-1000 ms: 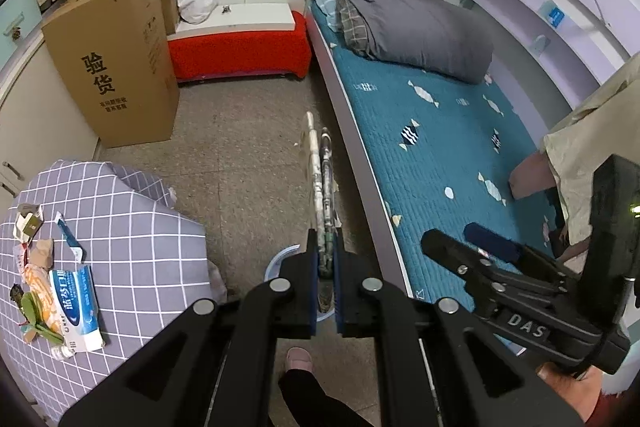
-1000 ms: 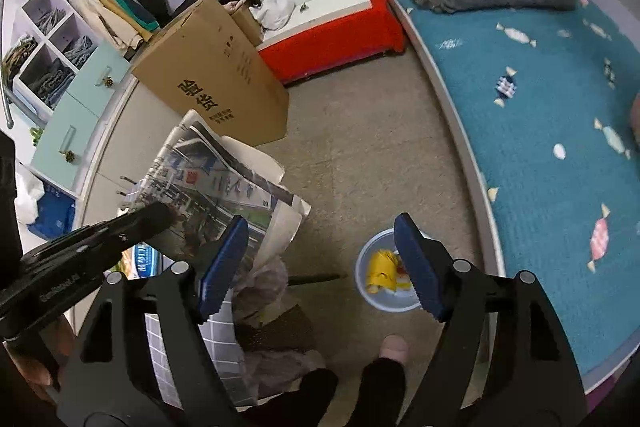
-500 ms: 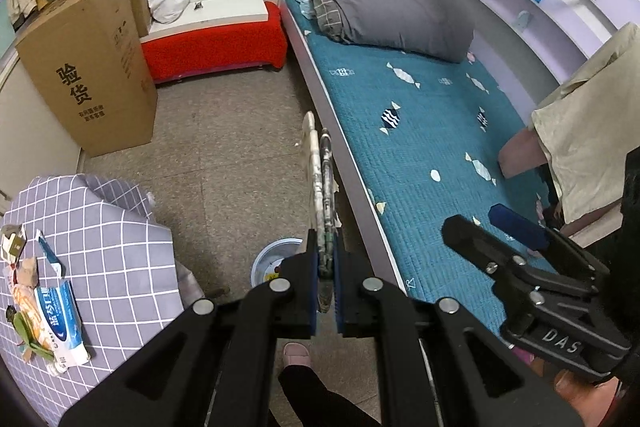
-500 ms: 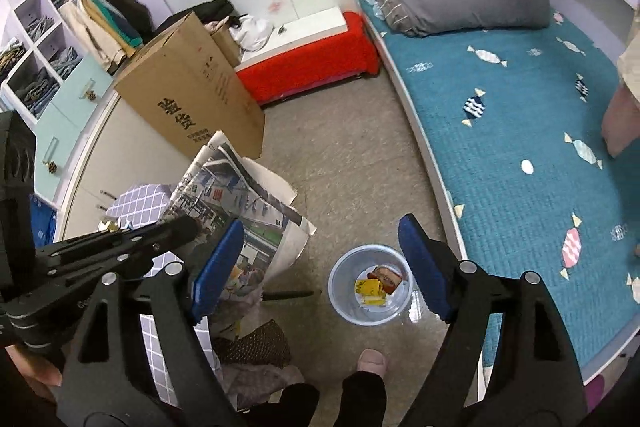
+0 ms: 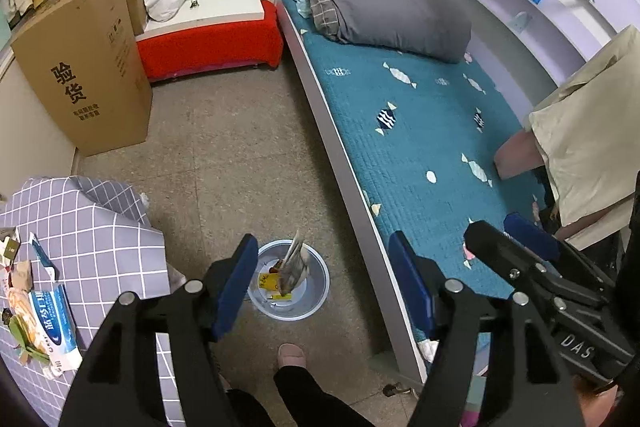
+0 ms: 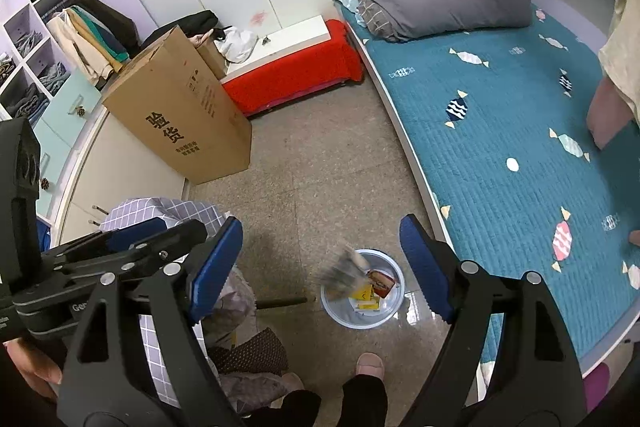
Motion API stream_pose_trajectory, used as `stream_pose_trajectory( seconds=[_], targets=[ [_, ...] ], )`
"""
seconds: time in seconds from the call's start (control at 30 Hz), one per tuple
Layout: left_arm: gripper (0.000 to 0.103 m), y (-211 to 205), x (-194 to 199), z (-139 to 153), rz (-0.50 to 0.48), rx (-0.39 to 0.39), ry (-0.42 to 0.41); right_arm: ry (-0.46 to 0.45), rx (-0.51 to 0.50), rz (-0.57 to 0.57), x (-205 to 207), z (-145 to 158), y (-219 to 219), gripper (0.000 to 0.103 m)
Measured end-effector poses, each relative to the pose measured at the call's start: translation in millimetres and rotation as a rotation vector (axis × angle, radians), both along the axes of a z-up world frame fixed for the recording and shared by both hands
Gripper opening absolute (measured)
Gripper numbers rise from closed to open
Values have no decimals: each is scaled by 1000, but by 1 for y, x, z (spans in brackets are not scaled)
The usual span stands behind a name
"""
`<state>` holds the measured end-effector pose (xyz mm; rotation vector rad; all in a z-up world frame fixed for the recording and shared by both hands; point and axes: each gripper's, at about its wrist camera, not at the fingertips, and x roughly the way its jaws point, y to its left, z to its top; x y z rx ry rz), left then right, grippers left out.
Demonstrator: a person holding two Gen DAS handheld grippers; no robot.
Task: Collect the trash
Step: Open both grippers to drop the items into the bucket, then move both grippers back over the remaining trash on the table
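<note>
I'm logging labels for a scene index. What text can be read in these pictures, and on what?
"验货": cardboard box, in large print; the smaller lines under it are too small to read.
"DAS": body of the right gripper.
"Ge...": body of the left gripper, cut off.
Blue and white pack on the checked table: print blurred.

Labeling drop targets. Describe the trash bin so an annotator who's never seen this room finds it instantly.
Start at the bed with the teal quilt; on the speckled floor beside its frame stands the trash bin, a small round pale-blue pail. It alone is open-topped, with yellow wrappers and a newspaper inside.
</note>
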<state>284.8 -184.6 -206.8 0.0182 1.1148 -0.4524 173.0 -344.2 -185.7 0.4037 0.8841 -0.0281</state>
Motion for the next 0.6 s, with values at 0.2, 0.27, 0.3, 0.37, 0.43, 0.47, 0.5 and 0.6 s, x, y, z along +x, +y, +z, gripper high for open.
stream_pose_trajectory(
  seconds=[0.2, 0.27, 0.3, 0.37, 0.43, 0.47, 0.5, 0.6],
  targets=[
    [67, 23, -6, 13, 36, 17, -40, -17, 1, 40, 3, 7, 19, 80],
    [67, 36, -10, 19, 64, 19, -55, -27, -2, 64, 5, 12, 31, 80],
    [67, 42, -11, 21, 77, 18, -60, -33, -1, 79, 6, 14, 37, 80],
    [67, 58, -15, 27, 113, 16, -74, -41, -2, 106, 9, 18, 48, 80],
    [67, 74, -18, 32, 146, 16, -83, -51, -3, 143, 12, 22, 64, 81],
    [67, 82, -19, 35, 164, 17, -89, -54, -3, 159, 14, 24, 70, 81],
    [67, 94, -21, 37, 191, 16, -95, -59, -5, 177, 15, 26, 79, 81],
    [67, 120, -25, 42, 247, 10, -100, -70, -8, 236, 21, 32, 107, 81]
  ],
)
